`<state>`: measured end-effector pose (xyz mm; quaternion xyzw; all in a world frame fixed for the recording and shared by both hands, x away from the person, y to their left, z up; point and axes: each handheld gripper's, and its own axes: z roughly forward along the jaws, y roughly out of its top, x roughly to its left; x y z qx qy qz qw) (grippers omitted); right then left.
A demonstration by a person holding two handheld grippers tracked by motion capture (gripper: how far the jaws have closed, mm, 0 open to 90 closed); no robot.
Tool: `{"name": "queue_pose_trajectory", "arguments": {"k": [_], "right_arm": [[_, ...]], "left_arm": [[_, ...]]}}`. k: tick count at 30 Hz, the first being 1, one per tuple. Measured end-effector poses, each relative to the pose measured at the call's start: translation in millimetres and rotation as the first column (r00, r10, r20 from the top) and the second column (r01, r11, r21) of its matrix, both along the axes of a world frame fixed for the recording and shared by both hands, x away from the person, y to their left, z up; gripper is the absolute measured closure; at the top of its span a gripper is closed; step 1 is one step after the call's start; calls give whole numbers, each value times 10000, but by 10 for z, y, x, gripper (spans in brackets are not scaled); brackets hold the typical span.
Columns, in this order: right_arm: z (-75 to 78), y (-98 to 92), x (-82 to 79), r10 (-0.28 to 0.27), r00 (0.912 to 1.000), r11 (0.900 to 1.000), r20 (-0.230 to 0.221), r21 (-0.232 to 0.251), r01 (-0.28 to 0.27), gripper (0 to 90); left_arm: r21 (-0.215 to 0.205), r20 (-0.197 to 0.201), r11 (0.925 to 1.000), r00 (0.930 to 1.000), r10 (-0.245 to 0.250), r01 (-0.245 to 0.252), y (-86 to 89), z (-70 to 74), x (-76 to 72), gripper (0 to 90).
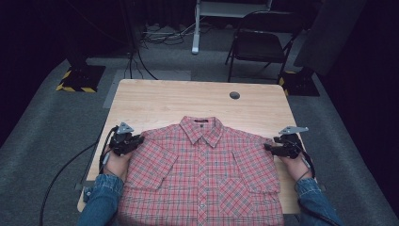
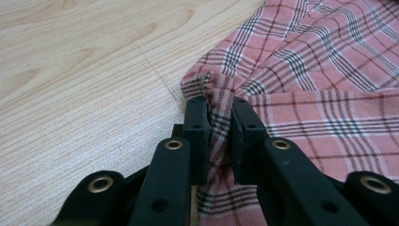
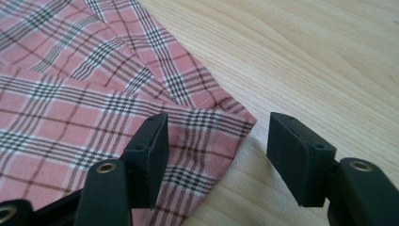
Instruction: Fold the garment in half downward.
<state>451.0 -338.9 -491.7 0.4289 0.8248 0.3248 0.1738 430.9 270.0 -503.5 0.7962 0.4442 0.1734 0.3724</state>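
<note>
Two grippers sit at the sides of a red checked shirt (image 1: 202,174) on a wooden table (image 1: 164,101). The shirt lies flat with its front up and its collar (image 1: 202,129) pointing to 12 o'clock. Its bottom end runs off the picture at 6 o'clock in the high view. The left gripper (image 1: 137,141) is at 9 o'clock from the shirt, right at the end of the sleeve there. In the left gripper view its jaws are clenched on a bunched bit of the sleeve edge (image 2: 217,101), and the cloth is pinched up between them. The right gripper (image 1: 269,148) is at 3 o'clock from the shirt, at the other sleeve. In the right gripper view its jaws stand apart. One jaw sits over the cloth and the other sits over bare wood, with the sleeve corner (image 3: 235,123) between them. They do not press on the cloth. A small dark round hole (image 1: 234,95) is in the table at 12 o'clock, well apart from the shirt. A folding chair (image 1: 261,42) stands on the floor past the table.
</note>
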Motion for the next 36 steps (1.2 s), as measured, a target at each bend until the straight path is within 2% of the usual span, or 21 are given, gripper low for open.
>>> {"name": "queue_pose_trajectory", "arguments": {"k": [3, 4, 8, 11, 13, 14, 18, 23, 30, 36], "right_arm": [[-23, -31, 22, 37, 9998, 9985, -208, 541, -25, 439], [-25, -32, 22, 112, 9998, 9984, -171, 560, -102, 467], [-12, -11, 9, 616, 9977, 9956, -294, 722, -594, 650], [-10, -14, 10, 773, 9959, 9928, -464, 958, -726, 744], [-1, -12, 2, 782, 9958, 9928, -486, 943, -734, 838], [6, -4, -5, 782, 9959, 9948, -450, 693, -750, 859], [31, 1, -8, 724, 9961, 9961, -510, 545, -696, 876], [122, 8, -29, 756, 9970, 9963, -134, 416, -750, 877], [203, -10, -34, 647, 9978, 9976, 146, 218, -650, 879], [374, -55, 108, 477, 9978, 9988, 462, 31, -479, 880]], "left_arm": [[-5, 0, 10000, 10000, 1, -1, 0, 0, 0, 790], [-3, -6, 10000, 10000, 3, -3, 0, 0, 0, 790], [-5, -3, 10000, 10000, 7, -7, 0, 0, 0, 790], [-40, -32, 10000, 10000, 69, -69, -2, 0, -2, 790], [-44, -44, 10000, 10000, 69, -70, -1, 1, -1, 792], [-46, -49, 10000, 10000, 69, -69, -1, 1, -2, 794], [-109, -147, 9999, 9999, 78, -80, -1, 9, 5, 807], [266, -61, 9996, 10000, 36, -34, -40, 51, 0, 826], [-289, 156, 9996, 9999, -6, 11, -9, 164, 5, 834], [-416, 314, 9991, 9995, -19, 32, -45, 298, 140, 837]]}}
